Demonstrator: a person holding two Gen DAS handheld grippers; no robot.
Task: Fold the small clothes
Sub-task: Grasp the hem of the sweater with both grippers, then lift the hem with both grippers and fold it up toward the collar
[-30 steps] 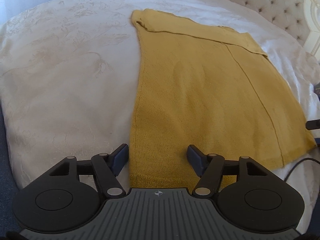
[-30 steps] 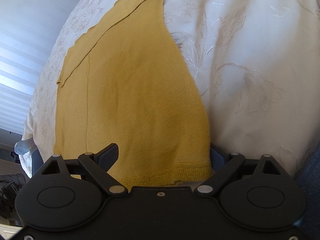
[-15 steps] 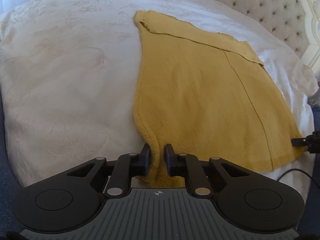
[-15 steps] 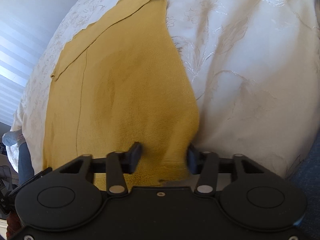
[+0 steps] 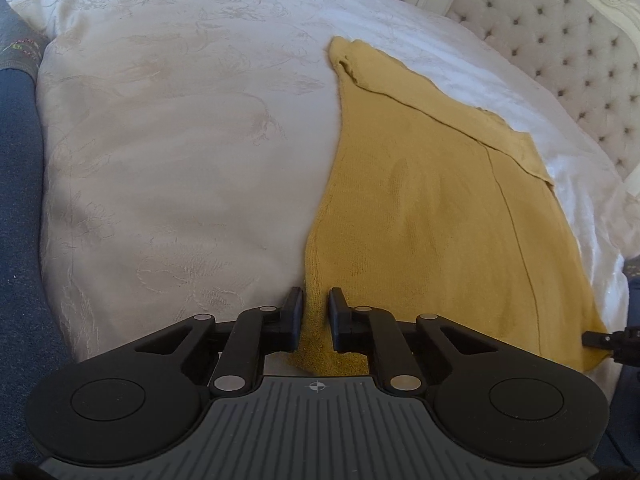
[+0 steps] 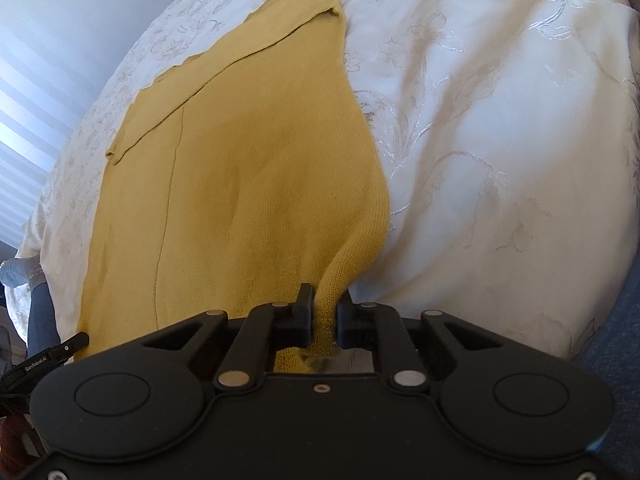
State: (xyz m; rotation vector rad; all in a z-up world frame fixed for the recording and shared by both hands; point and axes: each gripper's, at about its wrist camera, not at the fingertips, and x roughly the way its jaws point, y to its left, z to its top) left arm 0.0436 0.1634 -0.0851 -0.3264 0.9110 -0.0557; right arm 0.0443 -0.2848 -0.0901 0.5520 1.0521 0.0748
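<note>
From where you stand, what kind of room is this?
Most likely a bedroom: a tufted headboard stands behind an embroidered cream bedspread, and a yellow knit garment lies spread on it.

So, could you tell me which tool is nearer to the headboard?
Right. The right tool, its jaws closing on one corner of the yellow top, sits on the side toward the headboard; the left tool grips the opposite corner, farther away.
</note>
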